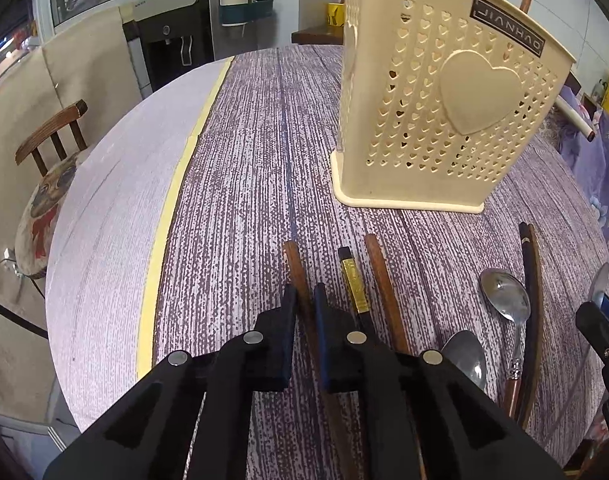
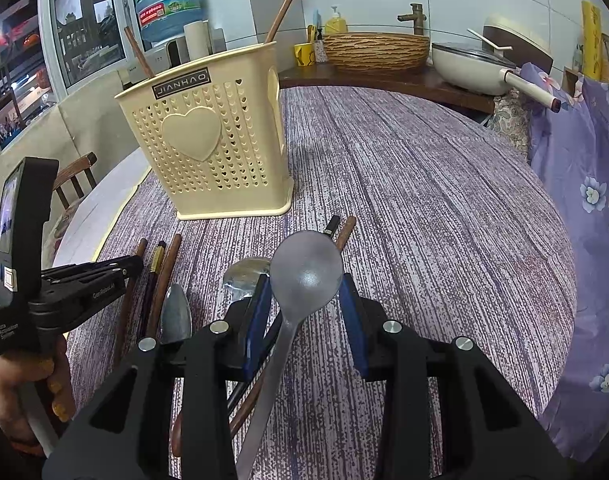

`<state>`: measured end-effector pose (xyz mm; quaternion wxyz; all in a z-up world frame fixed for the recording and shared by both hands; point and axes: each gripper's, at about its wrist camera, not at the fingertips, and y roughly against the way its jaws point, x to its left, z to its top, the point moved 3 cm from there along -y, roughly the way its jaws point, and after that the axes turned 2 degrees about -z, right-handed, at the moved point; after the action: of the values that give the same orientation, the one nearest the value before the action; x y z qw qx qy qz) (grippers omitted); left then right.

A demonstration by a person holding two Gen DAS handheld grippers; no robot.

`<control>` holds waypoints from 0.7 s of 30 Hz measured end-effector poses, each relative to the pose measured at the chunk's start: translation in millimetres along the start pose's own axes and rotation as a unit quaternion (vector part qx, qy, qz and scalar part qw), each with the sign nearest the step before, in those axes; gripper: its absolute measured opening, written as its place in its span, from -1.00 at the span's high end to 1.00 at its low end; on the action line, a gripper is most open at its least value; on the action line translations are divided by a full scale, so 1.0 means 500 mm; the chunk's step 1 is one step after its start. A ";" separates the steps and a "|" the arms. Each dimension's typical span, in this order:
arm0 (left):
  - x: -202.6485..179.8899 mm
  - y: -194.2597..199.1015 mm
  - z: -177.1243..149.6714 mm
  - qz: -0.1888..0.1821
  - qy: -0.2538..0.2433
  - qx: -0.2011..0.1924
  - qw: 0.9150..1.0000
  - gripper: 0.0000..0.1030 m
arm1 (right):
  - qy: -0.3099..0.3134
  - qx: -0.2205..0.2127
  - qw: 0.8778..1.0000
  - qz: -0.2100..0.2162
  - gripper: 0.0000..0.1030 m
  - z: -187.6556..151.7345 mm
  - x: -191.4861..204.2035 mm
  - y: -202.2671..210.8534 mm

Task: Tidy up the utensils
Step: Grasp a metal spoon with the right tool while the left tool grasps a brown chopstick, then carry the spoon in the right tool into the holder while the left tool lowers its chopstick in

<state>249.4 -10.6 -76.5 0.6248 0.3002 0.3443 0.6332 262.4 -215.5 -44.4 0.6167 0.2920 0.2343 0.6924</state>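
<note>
- I am clamping my left gripper (image 1: 304,294) on a brown chopstick (image 1: 294,264), jaws nearly shut, in front of the cream holder (image 1: 444,120) on the surface (image 1: 244,160).
- I am holding a grey spoon (image 2: 306,270) in my right gripper (image 2: 306,304), jaws partly open, its bowl raised right of the holder.
- Other chopsticks (image 1: 378,276) and spoons (image 1: 504,294) are lying before the holder.

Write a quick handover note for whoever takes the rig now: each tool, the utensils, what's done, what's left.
Left tool: shut on a brown chopstick lying on the table.
Right tool: shut on a grey spoon, lifted off the table.
Cream holder: upright, two chopsticks already inside.
Left: both held items, then the gold-banded chopstick, other chopsticks and two steel spoons still on the table.
</note>
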 end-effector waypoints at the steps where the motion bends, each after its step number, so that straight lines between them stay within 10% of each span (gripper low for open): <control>1: 0.003 0.001 0.001 -0.006 0.007 0.001 1.000 0.81 | 0.000 -0.002 1.000 0.000 0.30 0.001 -0.001 0.003; 21: 0.004 0.204 0.087 -0.070 0.024 -0.137 0.988 0.85 | 0.027 -0.071 0.997 0.021 0.30 0.057 -0.011 0.128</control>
<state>224.9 -3.9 31.4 0.6941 0.1719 0.2897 0.6362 236.4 -230.3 19.3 0.6147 0.2333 0.1953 0.7277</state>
